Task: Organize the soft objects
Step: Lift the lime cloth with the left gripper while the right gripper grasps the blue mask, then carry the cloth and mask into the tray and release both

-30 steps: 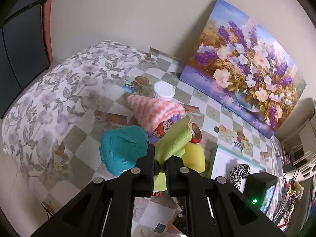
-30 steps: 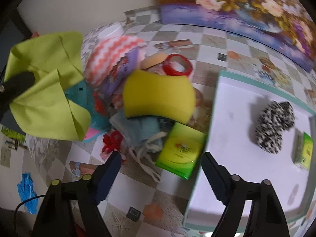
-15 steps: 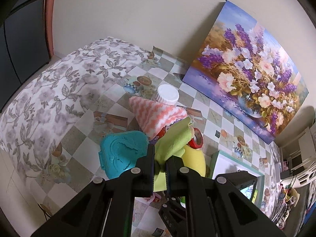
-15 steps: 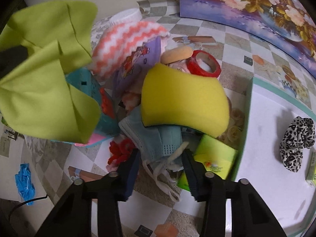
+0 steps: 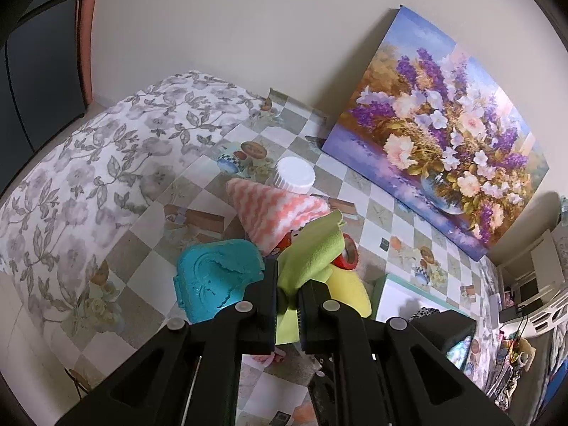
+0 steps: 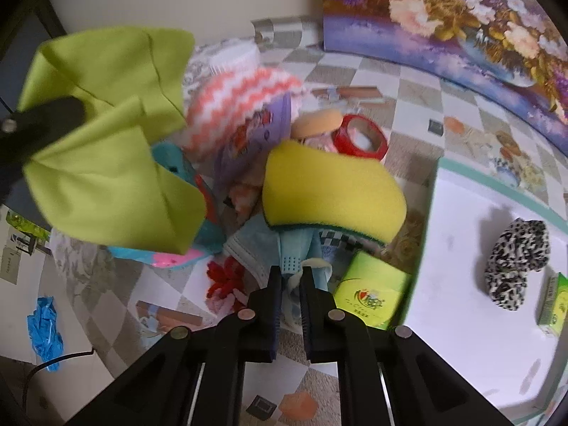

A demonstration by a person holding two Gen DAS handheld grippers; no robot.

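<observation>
My left gripper (image 5: pixel 287 280) is shut on a lime green cloth (image 5: pixel 312 252) and holds it in the air above the pile; the cloth also shows in the right wrist view (image 6: pixel 106 149) at the left. My right gripper (image 6: pixel 291 275) is shut on a light blue face mask (image 6: pixel 269 245) that lies under a yellow sponge (image 6: pixel 330 191). The pile also holds a pink-and-white zigzag cloth (image 6: pixel 241 88), a red yarn flower (image 6: pixel 223 277) and a teal plastic case (image 5: pixel 216 277). A leopard-print scrunchie (image 6: pixel 514 262) lies on the white tray (image 6: pixel 458 294).
A green tissue pack (image 6: pixel 372 291) lies by the tray's left rim, another (image 6: pixel 552 305) on the tray. A red tape roll (image 6: pixel 358 135) and a white-lidded jar (image 5: pixel 294 175) stand behind the pile. A flower painting (image 5: pixel 440 124) leans on the wall. A blue glove (image 6: pixel 44 330) lies on the floor.
My right gripper moved forward into the pile and shut on the face mask. My left gripper stayed shut on the green cloth and rose a little.
</observation>
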